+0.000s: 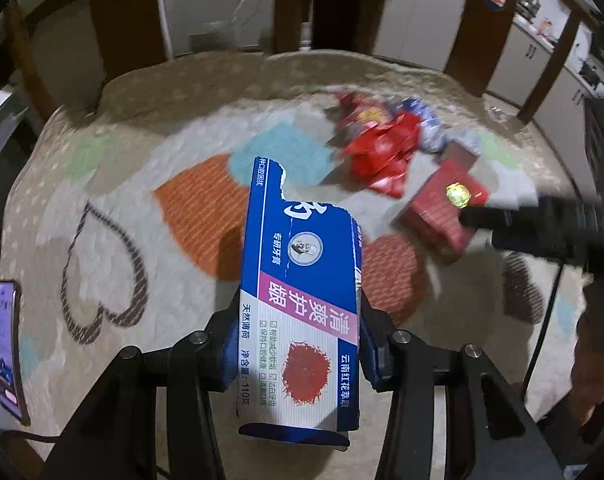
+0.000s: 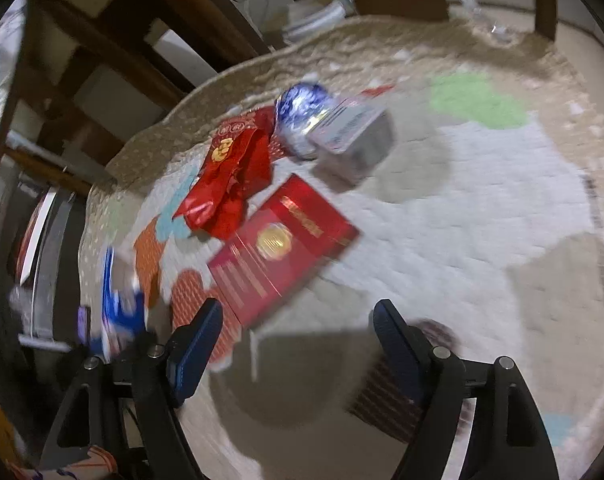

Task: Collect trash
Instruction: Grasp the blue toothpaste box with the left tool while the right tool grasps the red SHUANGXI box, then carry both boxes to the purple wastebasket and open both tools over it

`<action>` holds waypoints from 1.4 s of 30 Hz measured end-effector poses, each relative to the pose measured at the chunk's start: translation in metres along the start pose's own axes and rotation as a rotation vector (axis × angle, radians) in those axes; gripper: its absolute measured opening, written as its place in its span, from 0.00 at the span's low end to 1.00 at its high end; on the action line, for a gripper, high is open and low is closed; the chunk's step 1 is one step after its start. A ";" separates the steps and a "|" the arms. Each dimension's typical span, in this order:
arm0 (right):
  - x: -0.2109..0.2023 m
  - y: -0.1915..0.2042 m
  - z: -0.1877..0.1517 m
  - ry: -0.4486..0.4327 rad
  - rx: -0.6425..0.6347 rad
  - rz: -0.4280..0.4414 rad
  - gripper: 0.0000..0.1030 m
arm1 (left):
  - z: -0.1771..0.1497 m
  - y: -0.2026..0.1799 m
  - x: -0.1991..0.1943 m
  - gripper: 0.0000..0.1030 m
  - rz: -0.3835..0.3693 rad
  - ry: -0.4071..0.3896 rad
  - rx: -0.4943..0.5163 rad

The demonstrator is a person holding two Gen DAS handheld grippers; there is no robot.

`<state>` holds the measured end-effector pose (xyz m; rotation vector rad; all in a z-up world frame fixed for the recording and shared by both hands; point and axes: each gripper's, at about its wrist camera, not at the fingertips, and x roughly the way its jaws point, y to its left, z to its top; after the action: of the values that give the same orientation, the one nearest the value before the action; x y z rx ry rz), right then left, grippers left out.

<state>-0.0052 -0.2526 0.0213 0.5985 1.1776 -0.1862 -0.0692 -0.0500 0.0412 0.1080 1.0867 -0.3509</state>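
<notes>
My left gripper (image 1: 300,332) is shut on a torn blue and white toothpaste box (image 1: 302,280) and holds it above the rug. Ahead on the rug lie a red crumpled wrapper (image 1: 378,148), a blue and white wrapper (image 1: 426,124) and a flat red box (image 1: 442,208). My right gripper (image 2: 298,320) is open and empty, just short of the flat red box (image 2: 282,244). Beyond it lie the red wrapper (image 2: 230,184), the blue and white wrapper (image 2: 302,112) and a small grey box (image 2: 354,136). The toothpaste box (image 2: 118,304) shows blurred at the left.
A patterned cream rug (image 1: 142,200) covers the floor. Wooden chair and table legs (image 1: 126,20) stand along its far edge. A phone (image 1: 6,340) lies at the left edge. White cabinets (image 1: 542,56) line the right. The right gripper's arm (image 1: 542,228) reaches in from the right.
</notes>
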 end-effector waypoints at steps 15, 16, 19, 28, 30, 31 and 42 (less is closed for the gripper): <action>0.058 0.056 0.036 -0.021 -0.001 -0.302 0.84 | -0.017 0.025 0.015 0.46 -0.024 0.017 -0.072; 0.058 0.060 0.034 -0.024 -0.030 -0.321 0.84 | -0.017 0.026 0.016 0.46 -0.024 0.016 -0.074; 0.062 0.069 0.028 -0.025 -0.087 -0.348 0.75 | -0.019 0.026 0.016 0.49 -0.018 0.008 -0.087; 0.036 0.045 0.002 -0.021 -0.133 -0.314 0.59 | -0.025 0.024 0.006 0.45 -0.008 0.003 -0.104; 0.027 0.037 -0.007 -0.025 -0.136 -0.307 0.59 | -0.027 0.023 0.000 0.45 -0.021 -0.004 -0.105; 0.024 0.032 -0.011 -0.027 -0.134 -0.302 0.59 | -0.028 0.022 -0.003 0.45 -0.026 -0.006 -0.105; -0.025 -0.029 -0.042 -0.084 -0.084 -0.240 0.59 | -0.028 -0.016 -0.037 0.45 -0.005 -0.036 -0.014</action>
<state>-0.0617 -0.2582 0.0239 0.3716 1.1679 -0.3608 -0.1136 -0.0495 0.0625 0.0863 1.0539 -0.3480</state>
